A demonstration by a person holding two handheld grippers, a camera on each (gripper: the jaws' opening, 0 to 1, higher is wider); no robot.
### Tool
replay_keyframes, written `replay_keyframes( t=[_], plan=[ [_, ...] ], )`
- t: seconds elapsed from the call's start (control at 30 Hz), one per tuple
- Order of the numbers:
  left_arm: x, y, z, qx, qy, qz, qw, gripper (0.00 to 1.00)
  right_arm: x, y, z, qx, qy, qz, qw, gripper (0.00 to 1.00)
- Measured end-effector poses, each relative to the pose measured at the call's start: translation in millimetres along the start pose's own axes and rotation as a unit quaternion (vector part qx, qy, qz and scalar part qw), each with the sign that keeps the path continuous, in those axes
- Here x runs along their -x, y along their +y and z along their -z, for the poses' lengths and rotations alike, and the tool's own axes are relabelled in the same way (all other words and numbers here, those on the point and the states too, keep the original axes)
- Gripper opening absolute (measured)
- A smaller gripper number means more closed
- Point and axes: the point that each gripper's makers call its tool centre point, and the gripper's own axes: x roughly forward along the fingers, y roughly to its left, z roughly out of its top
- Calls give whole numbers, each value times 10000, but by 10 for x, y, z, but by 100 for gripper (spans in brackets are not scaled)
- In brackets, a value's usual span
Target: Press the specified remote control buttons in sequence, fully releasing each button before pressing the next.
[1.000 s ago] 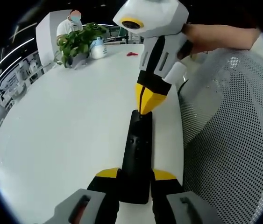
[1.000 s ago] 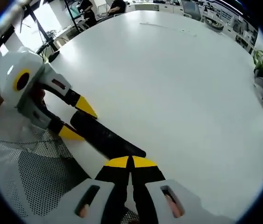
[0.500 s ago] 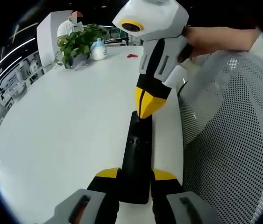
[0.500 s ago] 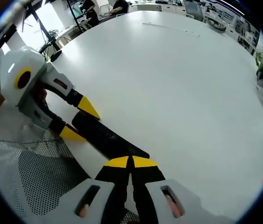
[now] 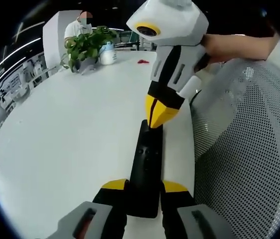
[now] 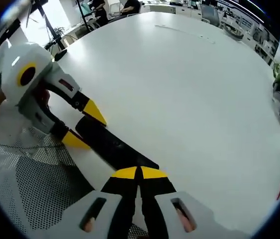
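A black remote control [image 5: 146,164] lies lengthwise on the white table [image 5: 65,139], close to its edge. My left gripper [image 5: 144,185] is shut on the remote's near end, one yellow jaw on each long side. My right gripper [image 5: 154,121] comes down from above with its yellow tips shut together. They meet the remote's far end, and I cannot tell whether they press it. In the right gripper view the shut right gripper [image 6: 140,172] sits over one end of the remote [image 6: 111,143]. The left gripper [image 6: 84,126] clasps the other end.
A white mesh chair back [image 5: 249,149] stands right beside the table edge, also seen as the mesh chair [image 6: 30,184]. At the far side stand a potted plant [image 5: 85,45], a white bottle [image 5: 108,54] and a small red item [image 5: 142,61]. A person sits beyond the plant.
Both views have shifted slightly. The right gripper's body has leaned a little to the right in the left gripper view, while its tips stay at the remote's far end. The remote has not moved.
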Motion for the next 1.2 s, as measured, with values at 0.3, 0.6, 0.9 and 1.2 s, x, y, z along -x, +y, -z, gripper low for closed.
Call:
replay_keyframes(
  t=[0.3, 0.6, 0.9, 1.2],
  plan=[
    [1, 0, -2, 8, -45, 41, 10000, 25, -5, 3, -1, 195, -23, 58, 9998, 0],
    [2, 1, -8, 66, -199, 67, 9998, 25, -7, -2, -2, 161, -47, 9, 9999, 0],
    [9, 0, -17, 193, -356, 78, 9991, 25, -3, 3, -1, 283, -24, 33, 9996, 0],
    [5, 6, -22, 270, -405, 106, 9988, 25, -6, 0, -8, 411, 9, 67, 9991, 0]
  ],
)
